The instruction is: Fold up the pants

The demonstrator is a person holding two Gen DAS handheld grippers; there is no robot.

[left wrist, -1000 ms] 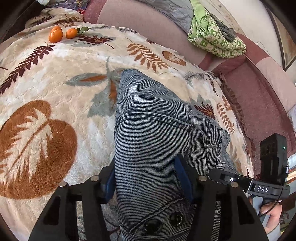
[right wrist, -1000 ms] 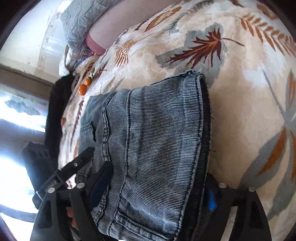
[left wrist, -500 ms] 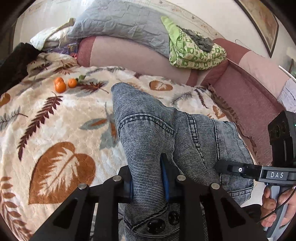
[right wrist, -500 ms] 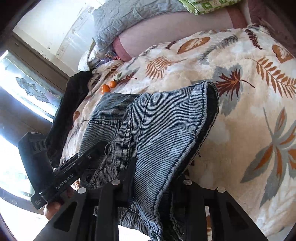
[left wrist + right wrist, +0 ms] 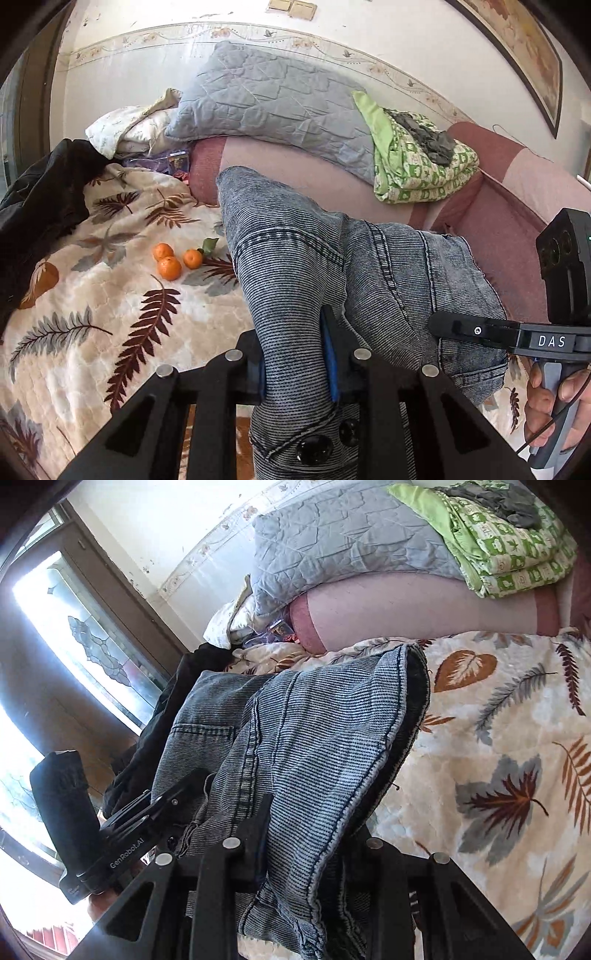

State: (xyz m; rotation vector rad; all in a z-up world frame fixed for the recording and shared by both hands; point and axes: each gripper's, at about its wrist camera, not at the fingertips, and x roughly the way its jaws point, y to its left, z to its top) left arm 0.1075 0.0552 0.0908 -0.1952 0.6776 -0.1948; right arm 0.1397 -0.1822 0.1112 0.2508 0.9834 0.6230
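Moved: you have lifted the jeans higher off the blanket since a second ago.
Left claw: clamped on bunched denim at the waist.
Right claw: closed on the hem end.
Progress: early, I judge; no fold laid yet.
Material: ribbed, stiff, washed denim, heavy seams.

the grey-blue striped denim pants run off the bottom edge in both views (the waist button half cut). denim hides the right gripper fingertips, and the dark picture frame is cropped.
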